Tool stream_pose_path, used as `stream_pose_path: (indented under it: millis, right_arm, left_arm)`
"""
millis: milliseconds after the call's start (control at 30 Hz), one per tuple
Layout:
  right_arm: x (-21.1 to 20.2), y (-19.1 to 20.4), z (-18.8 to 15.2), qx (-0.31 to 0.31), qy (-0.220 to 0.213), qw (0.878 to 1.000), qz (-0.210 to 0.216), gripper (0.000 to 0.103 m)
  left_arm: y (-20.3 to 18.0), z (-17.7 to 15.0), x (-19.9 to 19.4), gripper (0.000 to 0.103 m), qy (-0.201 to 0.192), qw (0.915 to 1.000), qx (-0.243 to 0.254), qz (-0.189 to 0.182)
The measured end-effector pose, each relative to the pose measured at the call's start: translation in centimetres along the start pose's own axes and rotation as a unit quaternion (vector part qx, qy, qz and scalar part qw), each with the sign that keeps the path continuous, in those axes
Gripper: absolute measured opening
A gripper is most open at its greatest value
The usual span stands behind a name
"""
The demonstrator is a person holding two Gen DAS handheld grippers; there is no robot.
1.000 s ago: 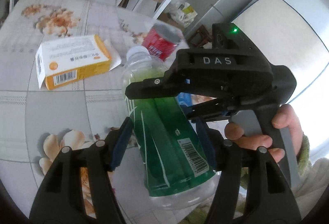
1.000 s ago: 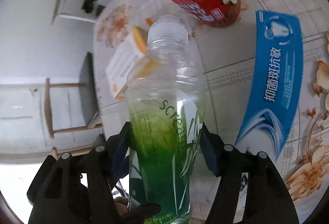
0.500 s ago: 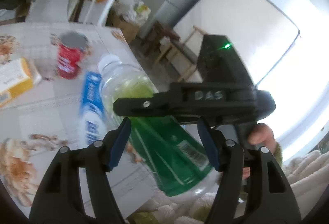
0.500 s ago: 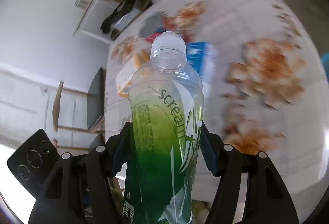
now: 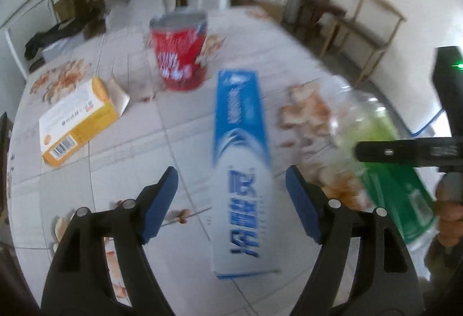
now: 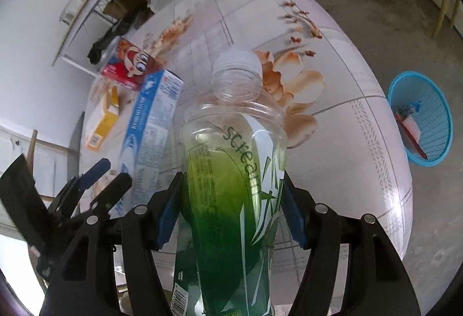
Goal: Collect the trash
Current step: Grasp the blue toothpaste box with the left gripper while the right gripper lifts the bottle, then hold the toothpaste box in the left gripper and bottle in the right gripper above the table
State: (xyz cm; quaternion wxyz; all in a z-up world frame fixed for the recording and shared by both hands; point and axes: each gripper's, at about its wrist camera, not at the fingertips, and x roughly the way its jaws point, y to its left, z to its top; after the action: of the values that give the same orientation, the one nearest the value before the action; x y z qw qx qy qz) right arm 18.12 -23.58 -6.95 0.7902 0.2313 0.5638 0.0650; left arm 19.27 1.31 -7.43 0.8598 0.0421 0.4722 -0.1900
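Right gripper (image 6: 231,211) has its blue pads squeezed on both sides of the clear plastic bottle with the green label and white cap (image 6: 234,159), low on the body, so the cap end sticks out forward and the thing can't roll or swing while it's carried. From that camera the blue mesh wastebasket (image 6: 419,122) sits on the floor at about 3 o'clock, past the edge of the flower-print table (image 6: 347,142), with a bit of rubbish already in it, so I'd guess that's where the bottle is headed

Left gripper (image 5: 231,200) is opening up, jaws spread wide with nothing pressed between the pads. It hangs over the long blue and white toothpaste box (image 5: 240,171), which lies flat on the table running 12 to 6 in that view, right between the open fingers. Looks to me like it's lining up along the narrow side, the only way that box fits

Rest of the trash sits further back: red paper cup with its foil lid peeled (image 5: 179,55) at 11 o'clock, and the yellow and white cardboard carton (image 5: 78,119) lying on its side at 9, flap open
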Motion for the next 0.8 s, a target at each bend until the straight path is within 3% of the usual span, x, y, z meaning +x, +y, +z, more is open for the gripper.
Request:
stream_pose_path:
  millis: [100,233,400,700,800]
  right_arm:
    - [0.3,-0.1,0.1,-0.009,0.004,1.000,0.003,0.062]
    - [0.4,-0.2,0.0,-0.019,0.004,1.000,0.011,0.062]
    - [0.0,-0.4,-0.5,-0.029,0.008,0.999,0.021,0.062]
    - [-0.8,-1.0,-2.7,-0.057,0.045,0.997,0.040,0.062]
    - [-0.8,-0.8,-2.8,-0.069,0.048,0.996,0.032,0.062]
  left_arm:
    - [0.2,0.0,0.6,0.063,0.017,0.9999,-0.005,-0.002]
    - [-0.3,-0.3,1.4,0.043,0.038,0.9992,-0.005,-0.010]
    - [-0.7,-1.3,1.2,0.043,0.043,0.9990,-0.008,-0.004]
    - [0.2,-6.7,-3.1,0.044,0.075,0.9963,-0.041,-0.002]
    - [0.5,-6.5,-3.6,0.055,0.060,0.9968,-0.052,-0.013]
